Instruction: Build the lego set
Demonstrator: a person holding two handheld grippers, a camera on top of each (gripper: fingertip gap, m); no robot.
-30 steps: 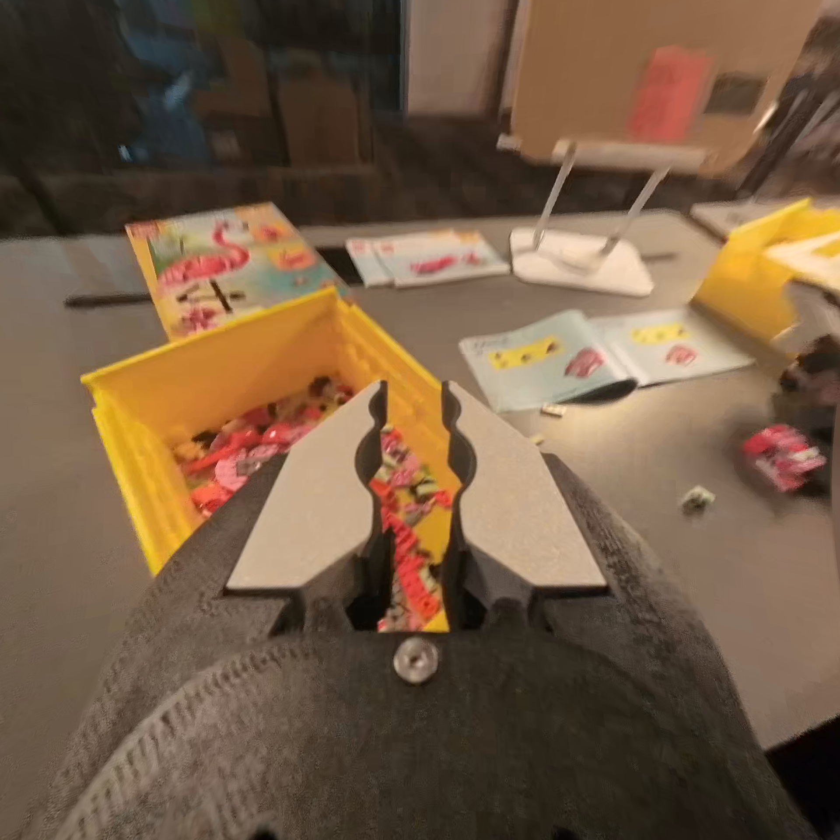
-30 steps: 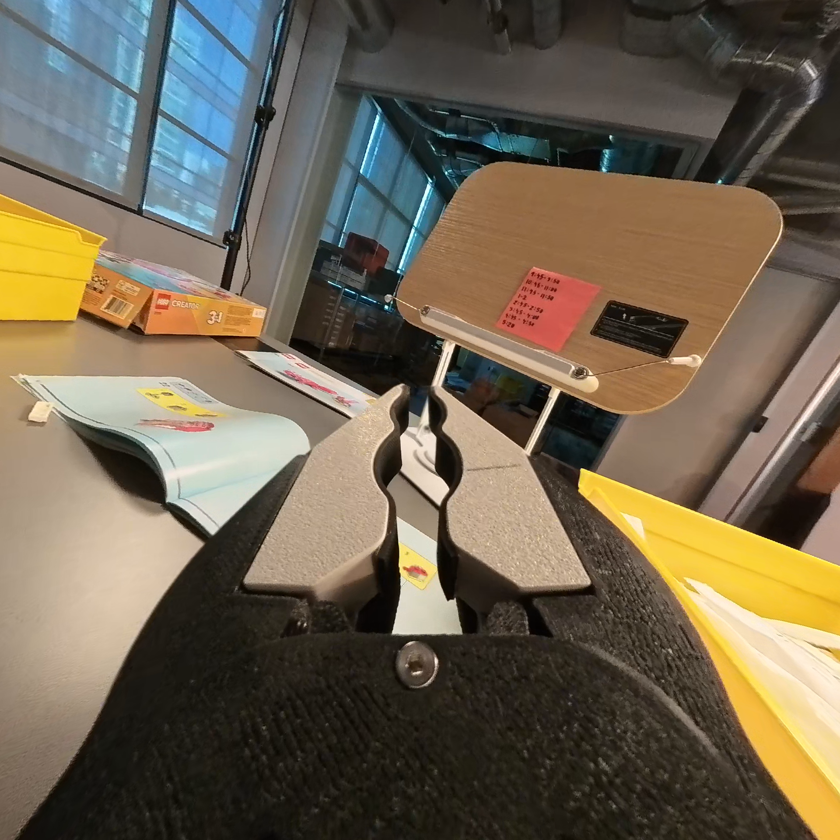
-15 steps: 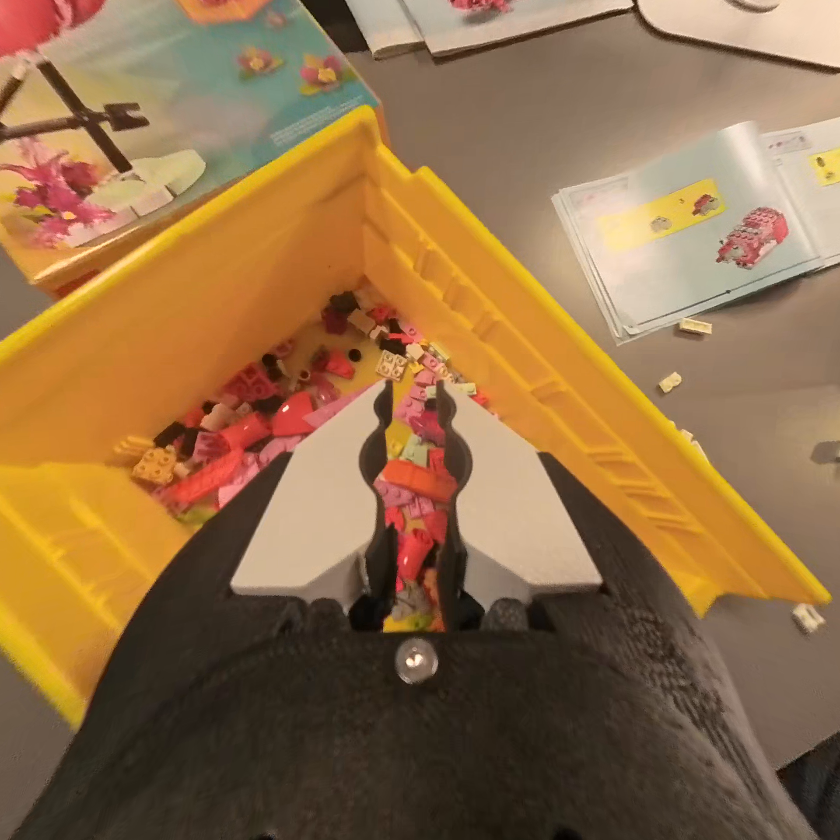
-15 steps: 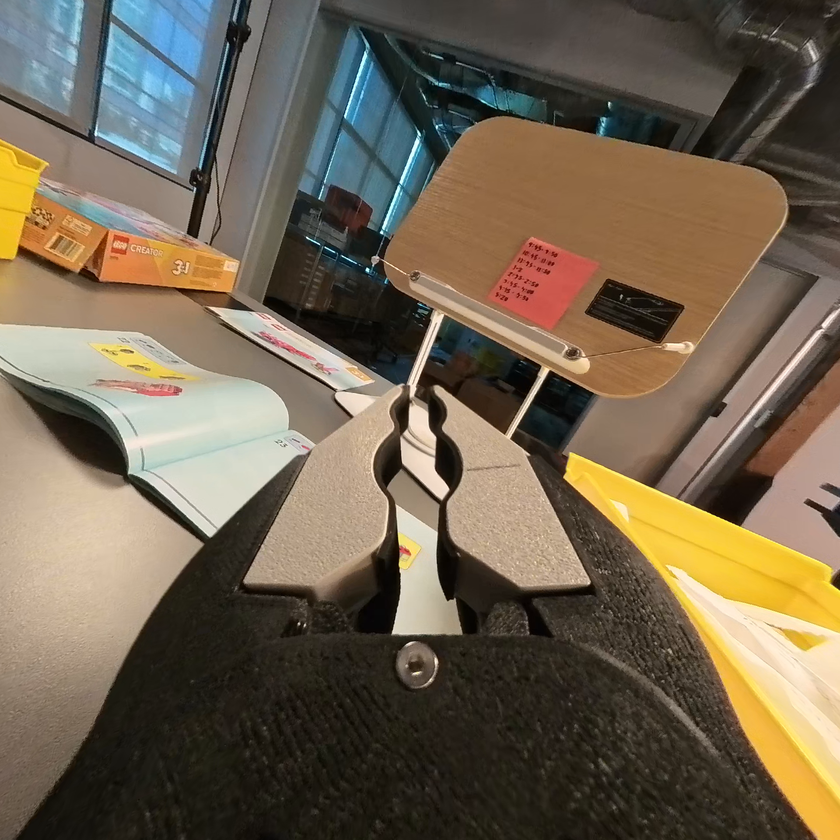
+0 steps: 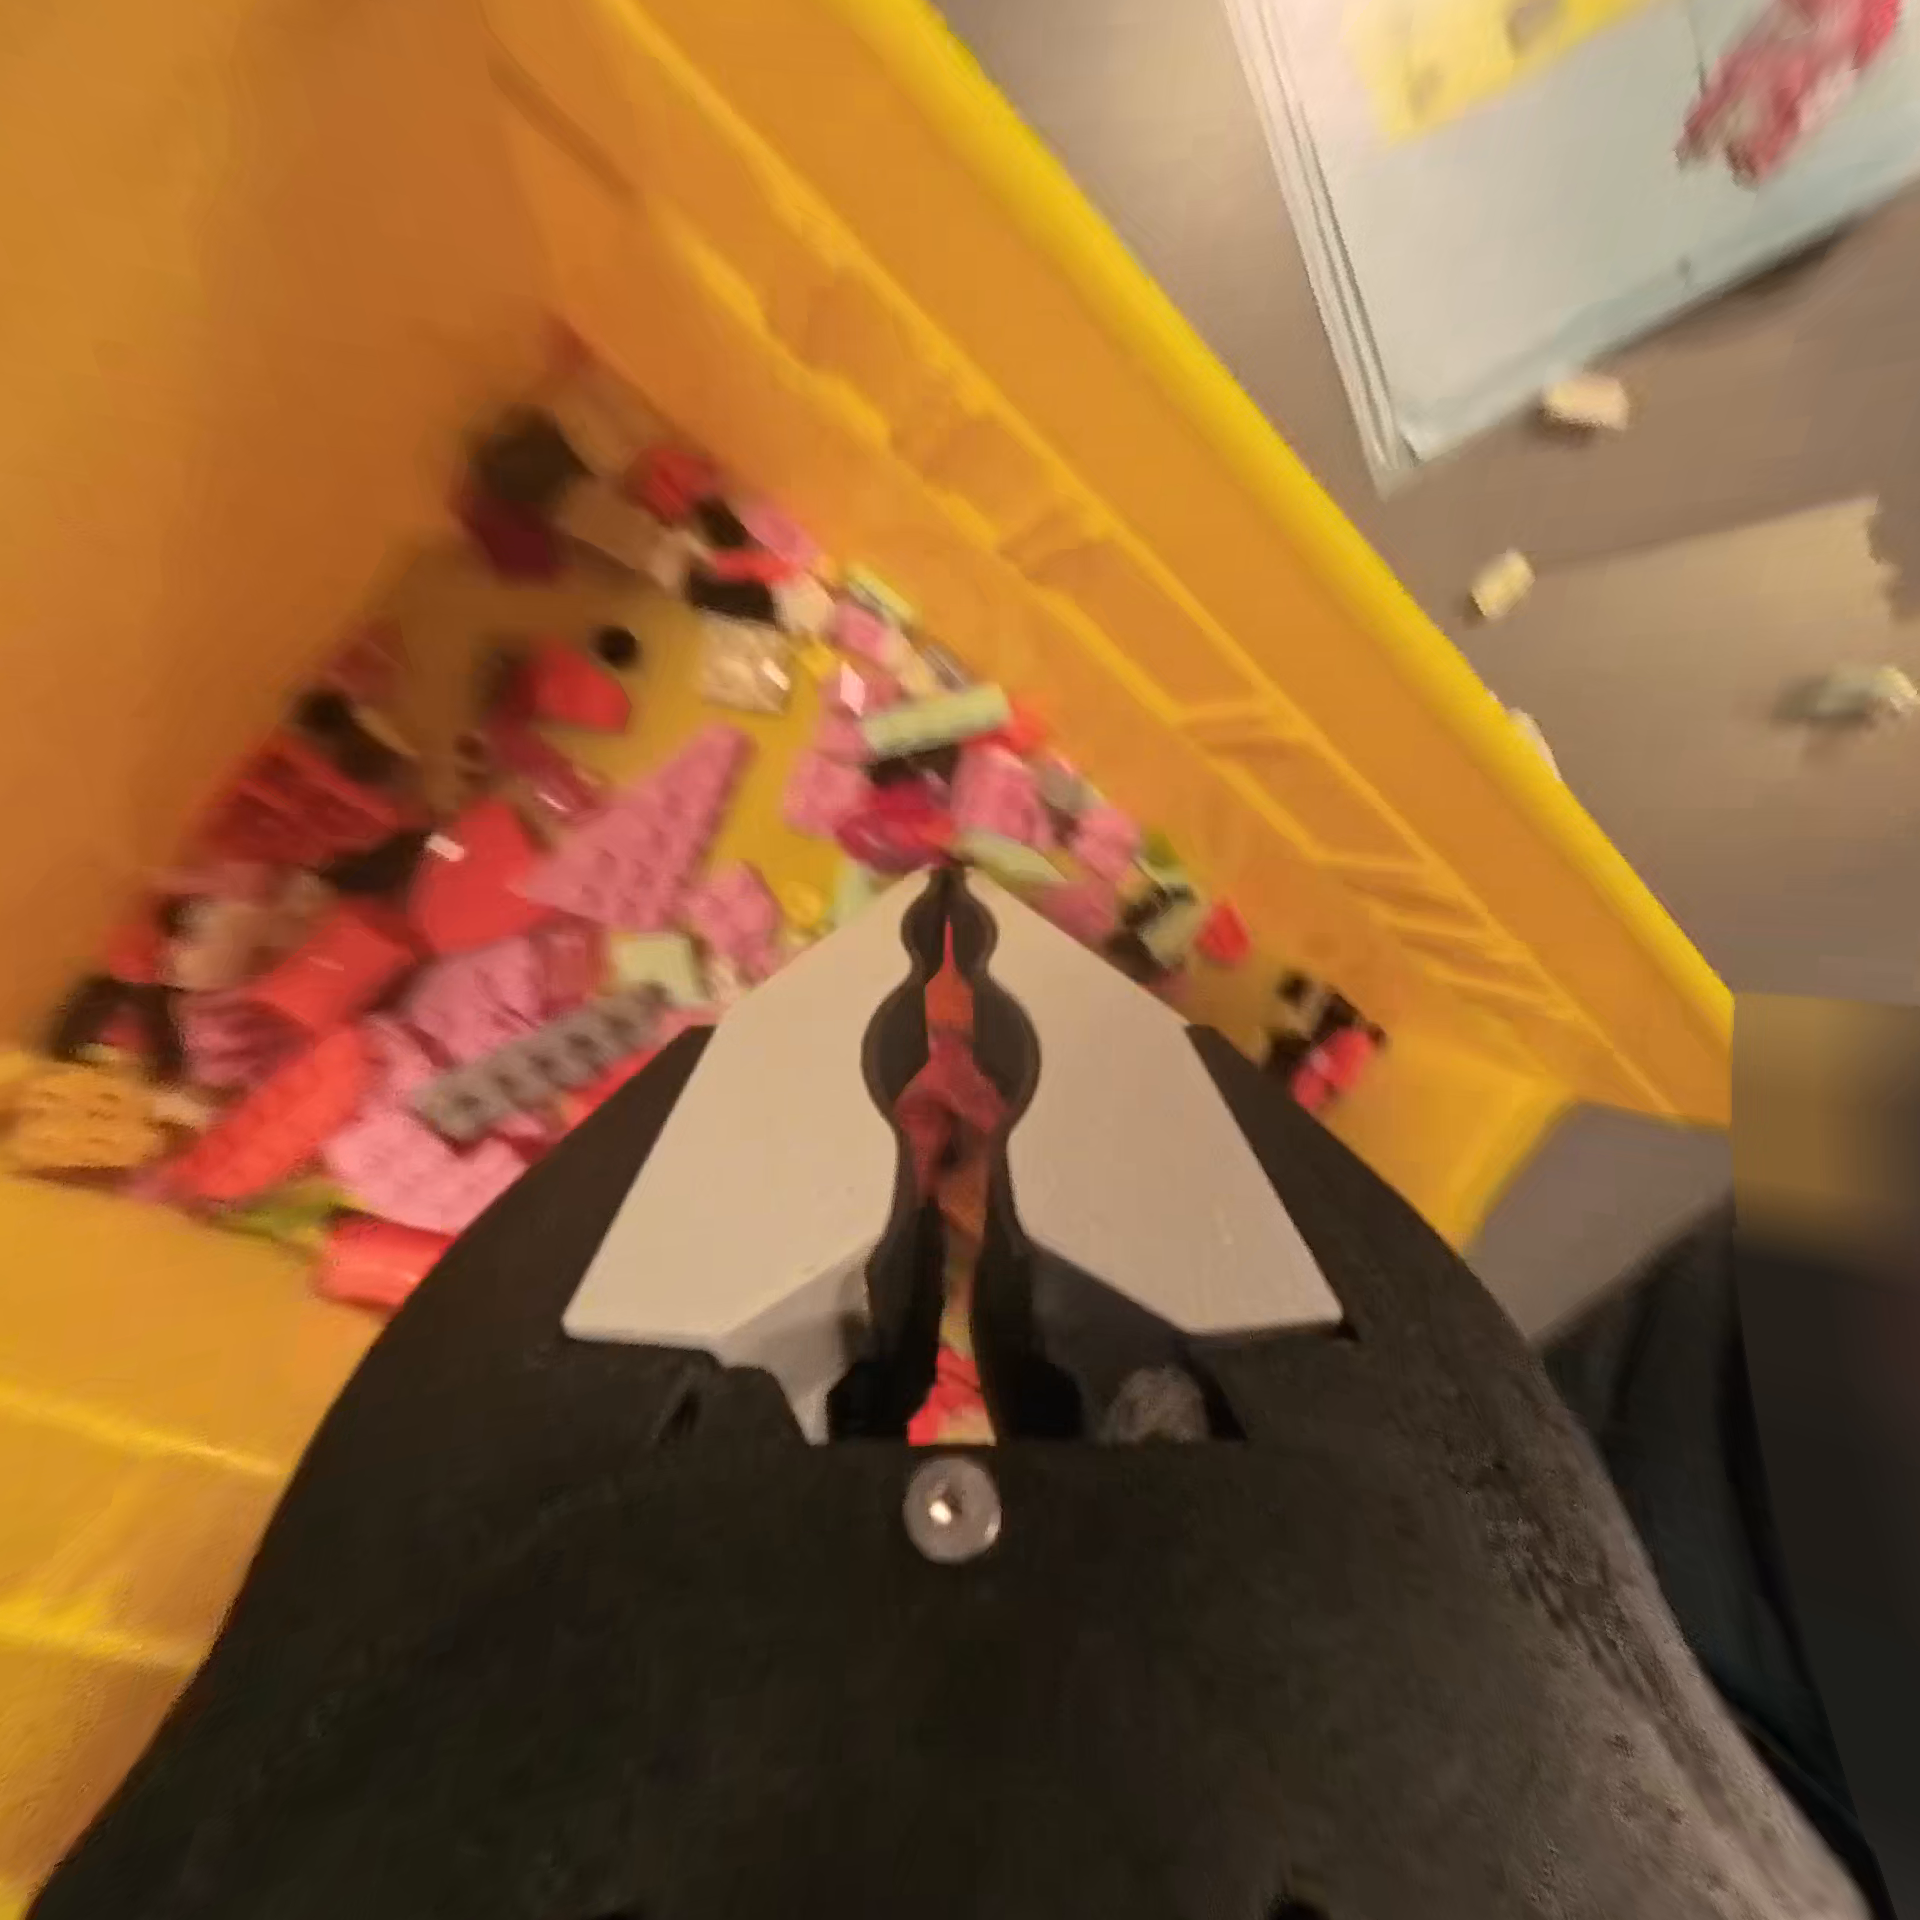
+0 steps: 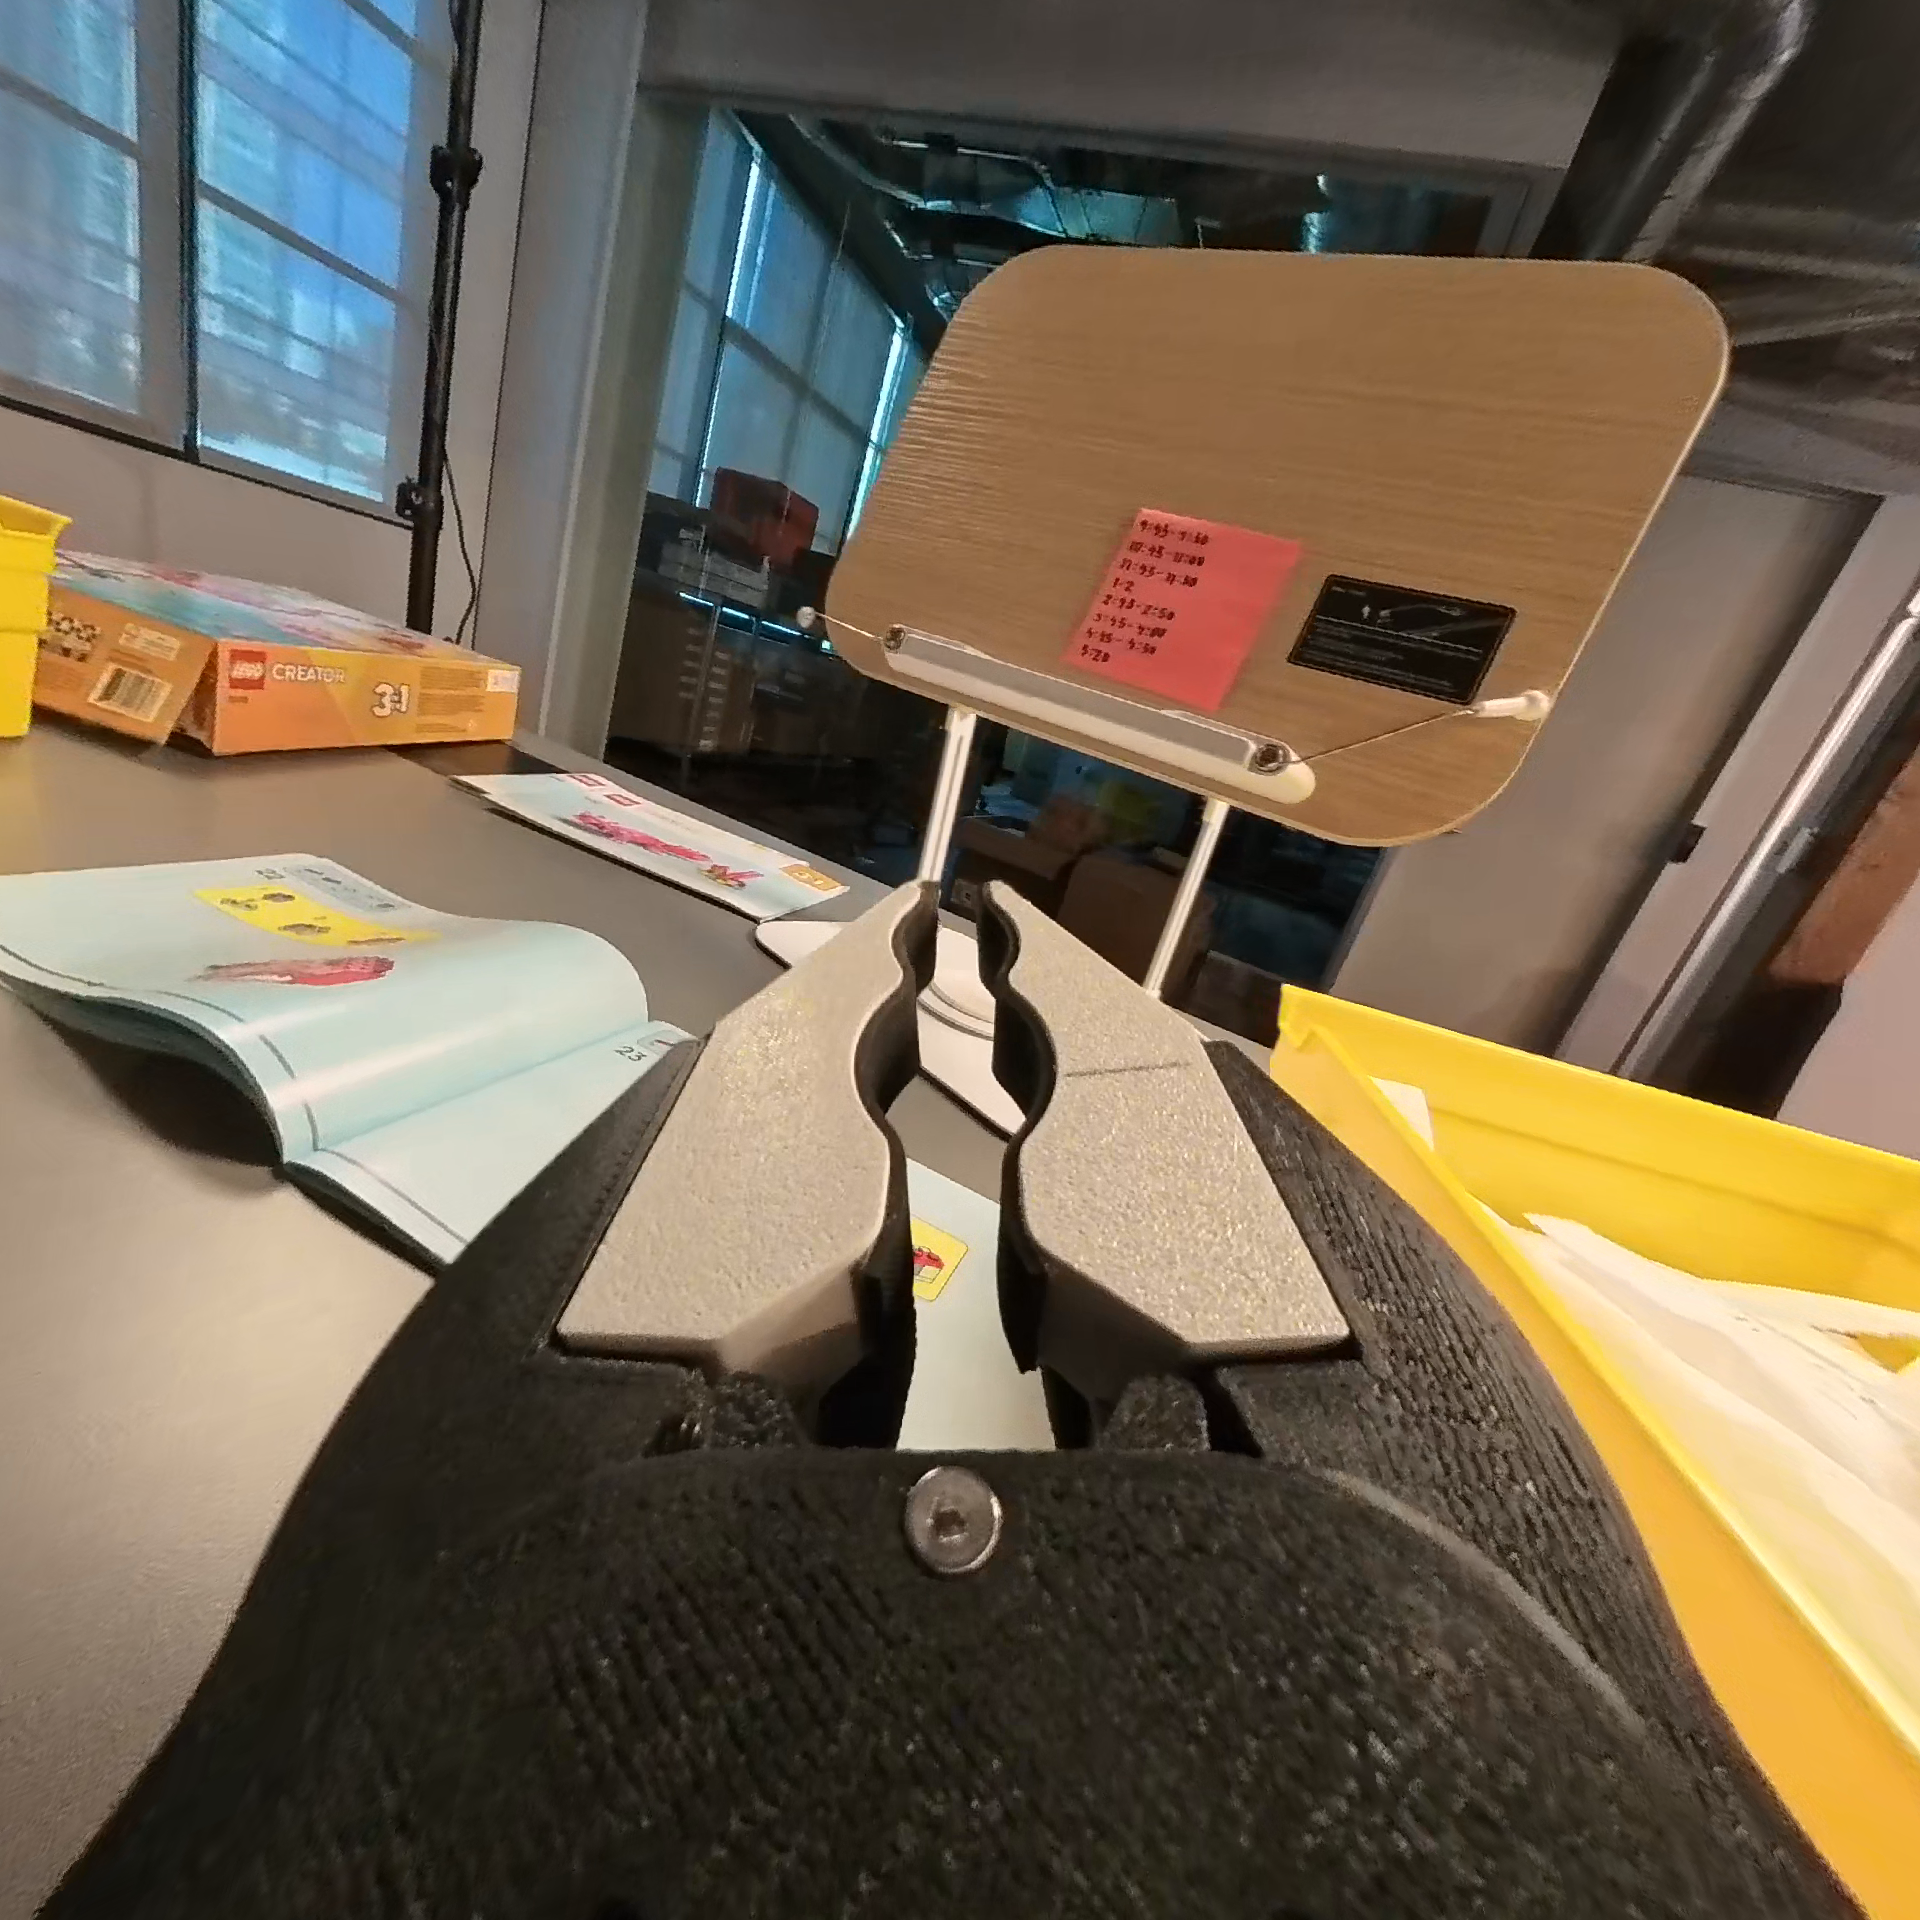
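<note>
Down inside the yellow bin (image 5: pixel 312 312), left gripper (image 5: pixel 943 883) with tips pressed together, just touching the blurry pile of pink, red and pale green toy bricks (image 5: pixel 644 862) by the bin's right wall.
Over the grey tabletop (image 6: pixel 156 1299), right gripper (image 6: pixel 951 899) slightly spread and bare, beside an open blue booklet (image 6: pixel 364 1029) and a second yellow bin (image 6: pixel 1558 1143), pointing at a wooden book stand (image 6: pixel 1299 436).

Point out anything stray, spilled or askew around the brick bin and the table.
A few small pale bricks lie loose on the grey table, outside the yellow bin that holds the rest, near the open booklet. In the right wrist view that booklet's page arches up rather than lying flat. Nothing looks broken.
</note>
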